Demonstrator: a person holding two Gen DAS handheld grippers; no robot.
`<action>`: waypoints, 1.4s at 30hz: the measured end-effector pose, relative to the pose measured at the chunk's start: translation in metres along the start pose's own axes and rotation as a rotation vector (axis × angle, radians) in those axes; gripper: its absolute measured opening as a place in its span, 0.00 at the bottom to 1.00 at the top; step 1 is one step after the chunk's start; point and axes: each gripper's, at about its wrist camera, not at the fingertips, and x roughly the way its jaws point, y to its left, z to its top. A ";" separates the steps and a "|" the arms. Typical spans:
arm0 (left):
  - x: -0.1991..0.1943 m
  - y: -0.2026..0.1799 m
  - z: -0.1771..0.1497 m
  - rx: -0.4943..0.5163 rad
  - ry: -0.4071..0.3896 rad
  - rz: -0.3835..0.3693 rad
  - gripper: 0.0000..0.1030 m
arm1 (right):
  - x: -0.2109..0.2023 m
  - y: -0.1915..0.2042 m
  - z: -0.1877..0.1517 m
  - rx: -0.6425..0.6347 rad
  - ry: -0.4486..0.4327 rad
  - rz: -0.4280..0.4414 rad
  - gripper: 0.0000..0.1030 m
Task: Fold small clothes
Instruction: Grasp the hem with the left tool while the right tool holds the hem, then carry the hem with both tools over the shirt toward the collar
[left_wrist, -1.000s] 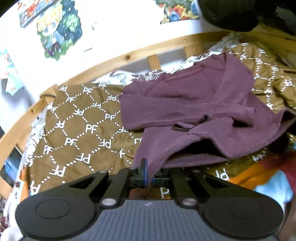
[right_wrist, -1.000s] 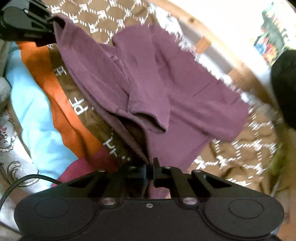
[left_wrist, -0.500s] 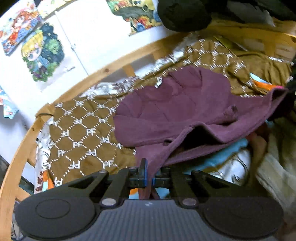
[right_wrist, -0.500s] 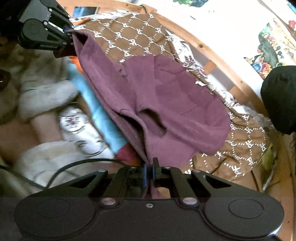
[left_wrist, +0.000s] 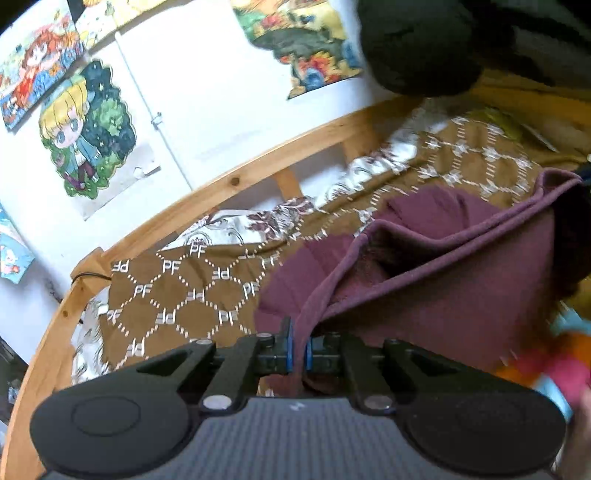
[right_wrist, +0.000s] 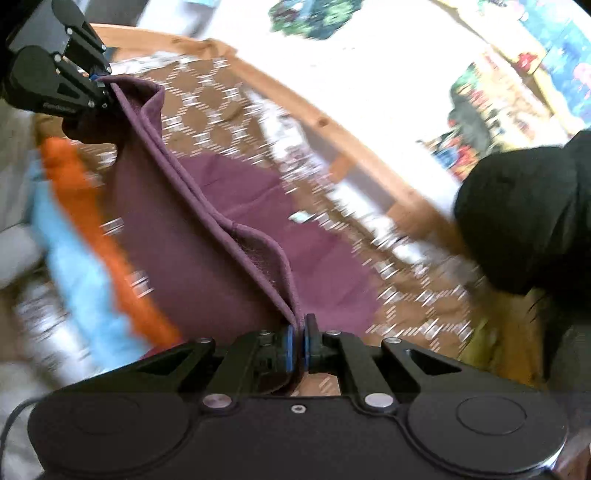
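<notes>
- The brown quilted blanket with a white "PF" diamond print (left_wrist: 177, 295) is lying spread over the bed inside a curved pale wooden rail (left_wrist: 236, 181), serving as the folding surface; no basket, drawer or other container is showing in either view, so nothing can be said of contents.
- The small plum-purple fleece garment (left_wrist: 443, 295) is hanging between the two tools, its upper hem stretched in a taut line (right_wrist: 192, 192) while the lower part is trailing onto the blanket; judging by this, it is being held up by two corners to straighten it ahead of a fold.
- The left gripper (left_wrist: 297, 350) is pinching one end of the hem, its blue-padded fingers (left_wrist: 287, 347) nearly closed with only the cloth's thickness between them.
- The right gripper (right_wrist: 298, 349) is clamping the opposite end, pads (right_wrist: 289, 350) pressed almost together on the fabric.
- Orange and light-blue bedding (right_wrist: 92, 229), blurred, is lying beneath the garment's near side.
</notes>
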 end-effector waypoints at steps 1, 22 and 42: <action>0.017 0.006 0.008 -0.009 0.008 0.003 0.07 | 0.012 -0.008 0.002 0.007 -0.008 -0.017 0.05; 0.262 0.067 0.021 -0.400 0.213 -0.124 0.37 | 0.278 -0.091 0.001 0.455 -0.005 -0.030 0.10; 0.191 0.115 -0.006 -0.479 0.102 -0.157 0.99 | 0.241 -0.079 -0.018 0.559 -0.008 0.151 0.98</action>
